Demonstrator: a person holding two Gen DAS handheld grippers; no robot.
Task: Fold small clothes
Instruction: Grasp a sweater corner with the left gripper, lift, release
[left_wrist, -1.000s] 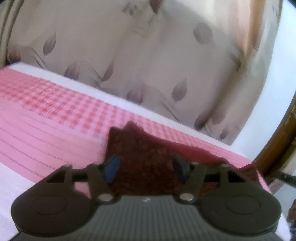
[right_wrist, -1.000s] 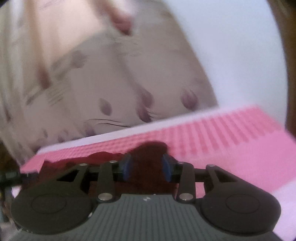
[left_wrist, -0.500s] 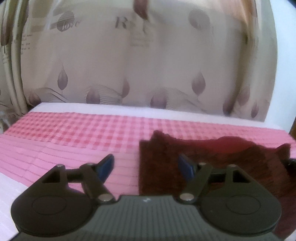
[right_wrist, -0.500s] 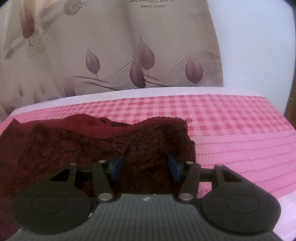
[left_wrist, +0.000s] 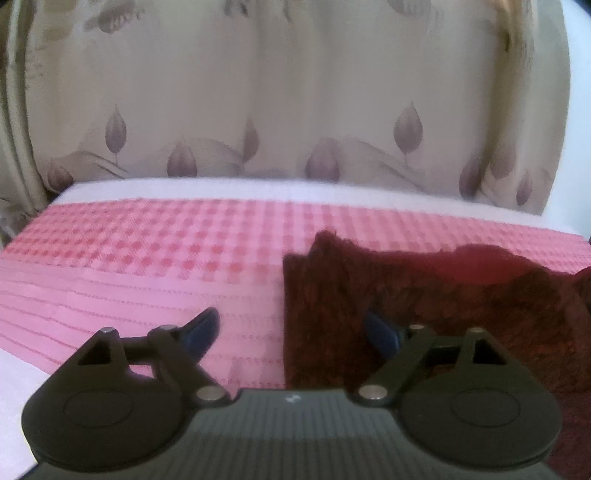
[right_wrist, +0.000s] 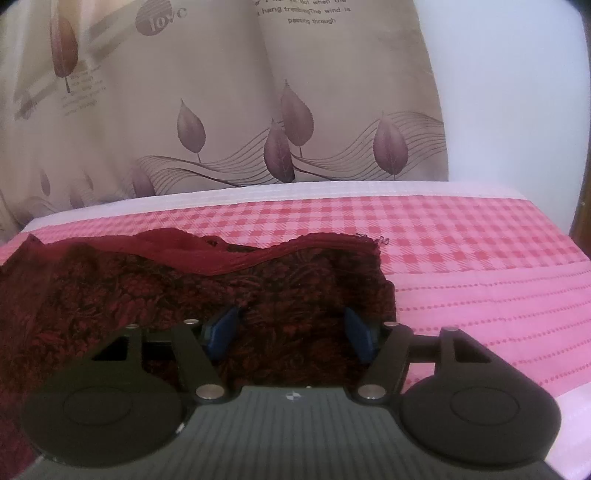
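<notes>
Dark red garment (right_wrist: 155, 291) flat on pink cloth (right_wrist: 480, 266). Left gripper (left_wrist: 291, 328) jaws just widened, spread, straddling garment edge; right gripper (right_wrist: 291, 332) likewise spread, prob. clear of fabric.

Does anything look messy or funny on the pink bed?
A little: the dark red lace garment lies rumpled on the pink checked cover, its top edge wavy and bunched, with loose threads at one corner. Nothing looks spilled or broken.
</notes>
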